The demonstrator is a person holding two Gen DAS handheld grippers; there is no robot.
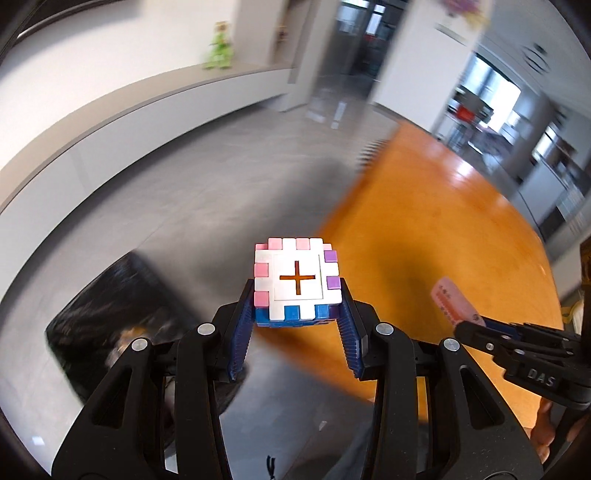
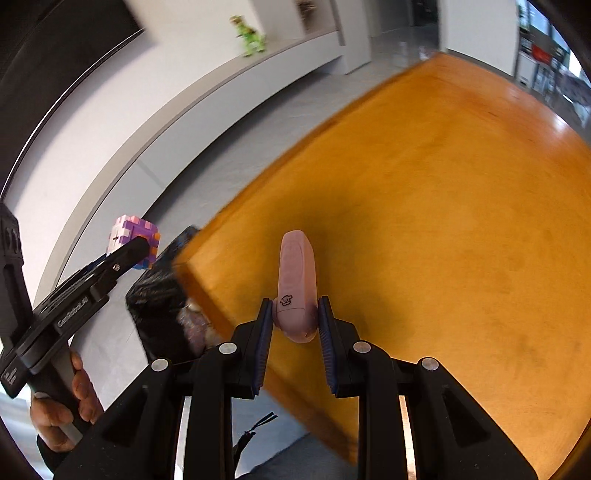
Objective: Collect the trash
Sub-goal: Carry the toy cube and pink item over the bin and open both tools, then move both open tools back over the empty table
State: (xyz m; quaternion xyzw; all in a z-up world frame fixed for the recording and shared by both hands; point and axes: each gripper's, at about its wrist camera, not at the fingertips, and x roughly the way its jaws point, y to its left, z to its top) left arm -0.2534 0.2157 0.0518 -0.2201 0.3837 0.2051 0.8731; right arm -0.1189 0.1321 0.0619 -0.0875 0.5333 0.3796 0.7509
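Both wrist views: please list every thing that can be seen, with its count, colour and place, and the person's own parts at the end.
block cube: one, white with pink, purple and blue, between the left gripper's pads, off the table edge
pink case: one, pale pink, between the right gripper's pads, above the table
table: one, orange wood
black bag: one, glossy black, on the floor beside the table
green toy: one, green, on the white ledge by the wall
left gripper: one, black with blue pads, shut on the cube
right gripper: one, black with blue pads, shut on the case
hand: one, on the left gripper's handle
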